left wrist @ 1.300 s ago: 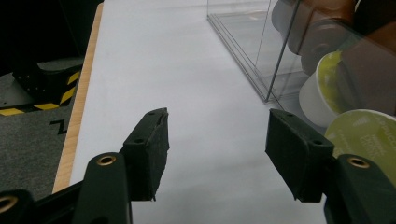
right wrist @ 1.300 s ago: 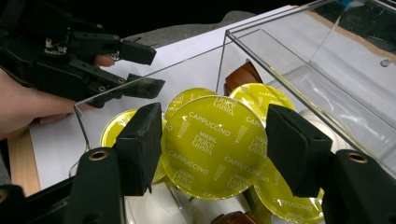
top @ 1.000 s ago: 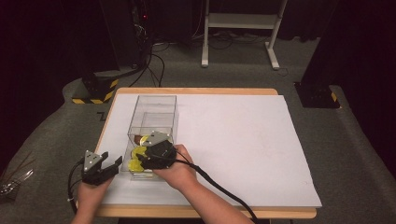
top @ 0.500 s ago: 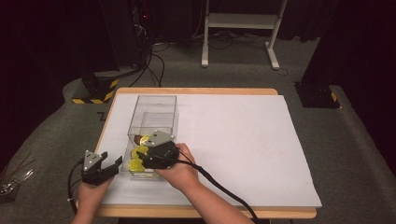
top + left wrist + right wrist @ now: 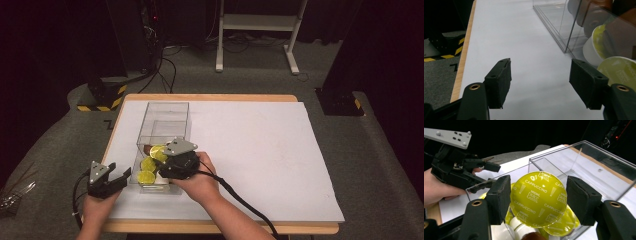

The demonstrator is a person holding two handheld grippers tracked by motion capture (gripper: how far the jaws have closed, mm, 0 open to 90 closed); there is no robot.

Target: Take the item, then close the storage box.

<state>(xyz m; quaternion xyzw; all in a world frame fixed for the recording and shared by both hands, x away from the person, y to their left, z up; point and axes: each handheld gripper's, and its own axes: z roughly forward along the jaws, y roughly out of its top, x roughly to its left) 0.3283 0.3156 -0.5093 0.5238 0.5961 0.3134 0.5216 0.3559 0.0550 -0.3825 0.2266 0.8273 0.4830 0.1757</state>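
A clear plastic box [image 5: 165,112] lies on the white sheet, with several coffee capsules piled at its near end. My right gripper [image 5: 161,156] hangs over that pile, shut on a yellow-green cappuccino capsule [image 5: 539,198]; both pads press its rim, lid facing the camera. More yellow-green capsules [image 5: 146,176] and a brown one [image 5: 146,148] lie below it in the box. My left gripper [image 5: 121,176] rests just left of the box's near corner, open with nothing between its pads [image 5: 499,82]. Beside it, the box wall [image 5: 571,30] shows capsules [image 5: 619,72] behind it.
The white sheet [image 5: 260,150] covers most of the wooden table [image 5: 210,97], bare to the right of the box. The box's far half [image 5: 584,147] holds nothing. Cables trail from both grippers off the near edge. Dark equipment and a stand sit beyond the table.
My right gripper has risen slightly and drifted right with the yellow-green capsule in it. The left gripper has stayed where it was.
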